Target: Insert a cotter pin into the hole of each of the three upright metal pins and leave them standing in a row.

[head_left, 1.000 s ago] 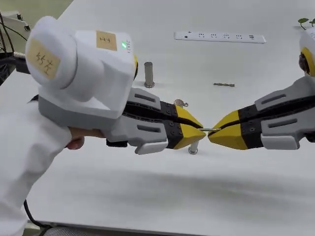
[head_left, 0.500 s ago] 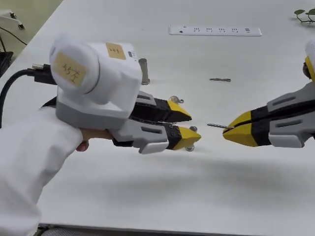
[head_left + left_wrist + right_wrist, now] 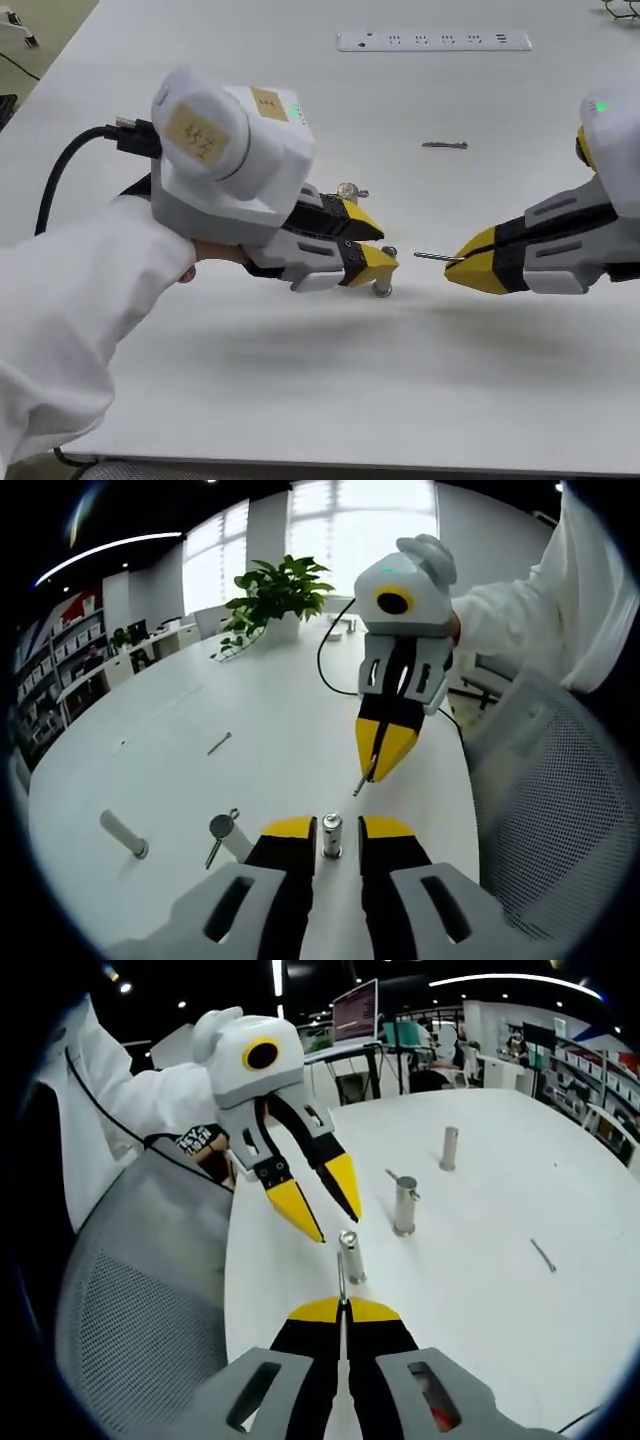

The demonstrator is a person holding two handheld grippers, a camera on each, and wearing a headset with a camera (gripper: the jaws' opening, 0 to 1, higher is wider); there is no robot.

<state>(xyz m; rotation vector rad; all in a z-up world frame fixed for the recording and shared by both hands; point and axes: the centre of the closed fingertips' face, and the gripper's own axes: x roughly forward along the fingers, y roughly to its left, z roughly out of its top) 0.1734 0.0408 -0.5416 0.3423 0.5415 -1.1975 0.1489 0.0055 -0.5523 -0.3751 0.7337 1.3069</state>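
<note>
The left gripper (image 3: pixel 337 827) is found with its jaws spread to either side of the nearest metal pin (image 3: pixel 331 835), which stands upright between them on the white table (image 3: pixel 300 380). Contact with either jaw cannot be confirmed. The right gripper (image 3: pixel 342 1308) is pressed together on a cotter pin (image 3: pixel 430 257), whose free end is pointed at the head of that metal pin and is held just short of it. The chief hazard is judged to be a missed hole. If the thin tip is brought against the pin's side instead of into the hole, the unclamped pin could be pushed over and the row disturbed. A second hazard is noted in the grip itself: the cotter pin is pinched at one end only, so it may be swivelled or driven back between the jaws under end load. An off-centre closing of the left jaws could likewise tilt the pin or turn its hole out of line. Three metal pins are counted in the right gripper view: the nearest, a middle pin (image 3: pixel 404 1205) that appears already fitted with a cotter pin, and a far pin (image 3: pixel 449 1148) that is seemingly unfitted. Three cotter pins are counted: one held, one in the middle pin, and one spare cotter pin (image 3: pixel 444 145) lying on the table well apart. Two grippers and one power strip (image 3: pixel 433 40) are recorded.
</note>
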